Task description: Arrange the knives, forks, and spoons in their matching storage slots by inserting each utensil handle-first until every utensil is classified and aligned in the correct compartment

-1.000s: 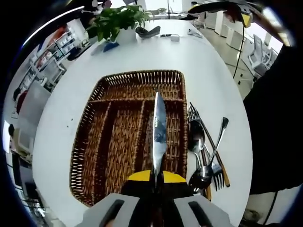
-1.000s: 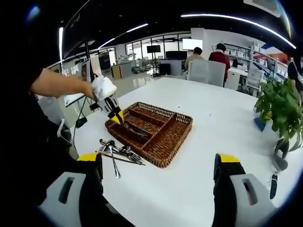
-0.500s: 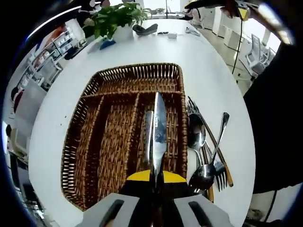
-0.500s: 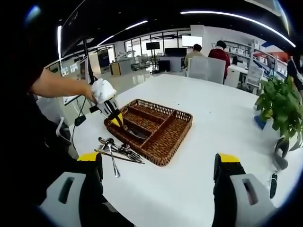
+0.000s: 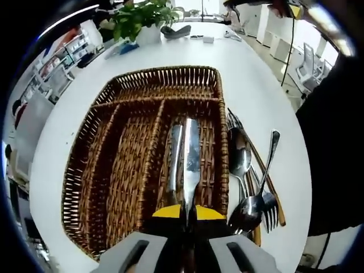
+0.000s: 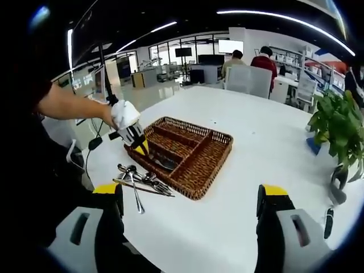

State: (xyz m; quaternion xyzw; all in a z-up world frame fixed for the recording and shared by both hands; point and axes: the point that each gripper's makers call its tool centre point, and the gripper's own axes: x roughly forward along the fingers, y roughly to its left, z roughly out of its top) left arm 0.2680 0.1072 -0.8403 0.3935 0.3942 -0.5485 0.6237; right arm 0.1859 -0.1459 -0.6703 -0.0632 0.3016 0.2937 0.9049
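No legible text, label, brand, number or sign anywhere in either gripper view.

2 knives [image 5: 183, 162] are lying in the basket's [image 5: 122, 170] right slot; spoons and forks [image 5: 253, 182] are lying beside it on the table [image 5: 267, 108].

- Our left gripper [image 5: 187, 219] points toward twelve o'clock, jaws clamped tight.
- Our right gripper [image 6: 190, 213] hovers — jaws spread wide.
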